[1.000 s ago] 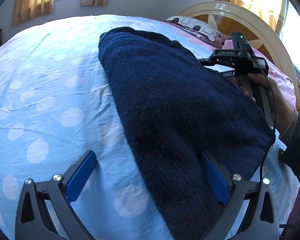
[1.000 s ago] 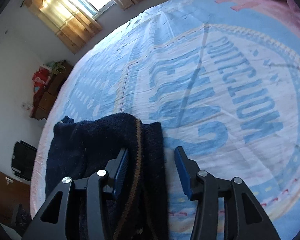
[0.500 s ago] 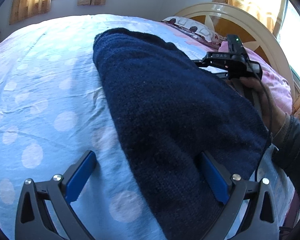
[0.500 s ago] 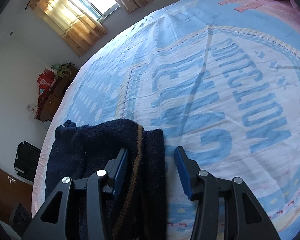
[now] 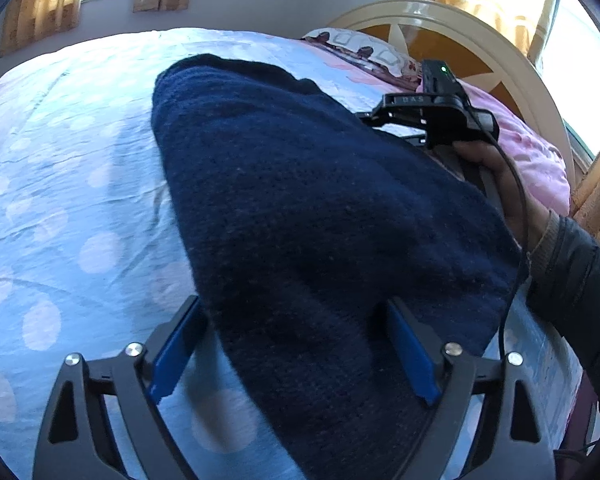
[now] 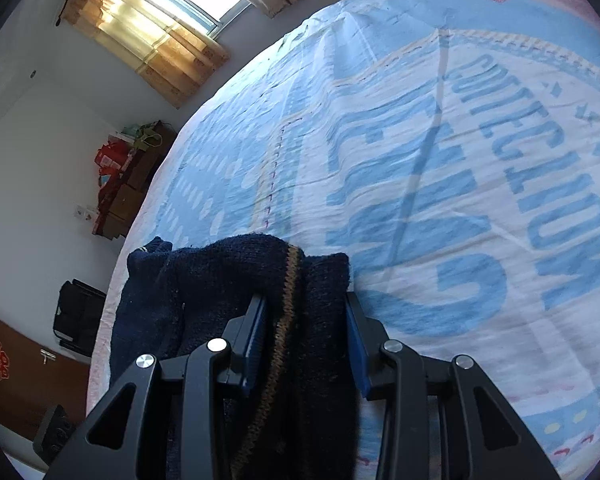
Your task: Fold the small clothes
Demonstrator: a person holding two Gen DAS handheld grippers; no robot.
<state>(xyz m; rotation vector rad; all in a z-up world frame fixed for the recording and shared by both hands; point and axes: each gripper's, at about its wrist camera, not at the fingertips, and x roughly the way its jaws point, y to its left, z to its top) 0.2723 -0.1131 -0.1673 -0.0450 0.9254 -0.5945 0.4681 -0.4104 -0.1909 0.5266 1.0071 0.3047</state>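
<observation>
A dark navy knitted sweater (image 5: pixel 308 208) lies folded on the light blue bedsheet (image 5: pixel 68 184). My left gripper (image 5: pixel 294 344) is open, its blue pads on either side of the sweater's near end. In the right wrist view my right gripper (image 6: pixel 306 332) is open with the sweater's edge (image 6: pixel 300 280), marked by a brown stripe, lying between its jaws. The right gripper's body (image 5: pixel 436 100) shows in the left wrist view at the sweater's far right edge, held by a hand.
A curved cream headboard (image 5: pixel 480 40) and a patterned pillow (image 5: pixel 360 50) stand at the bed's head. A pink quilt (image 5: pixel 536 160) lies at the right. Wooden furniture with red items (image 6: pixel 120 176) stands by the wall past the bed.
Both grippers have moved forward over the sweater. The left jaws have narrowed around its near end. The right jaws now straddle the striped edge more deeply.
</observation>
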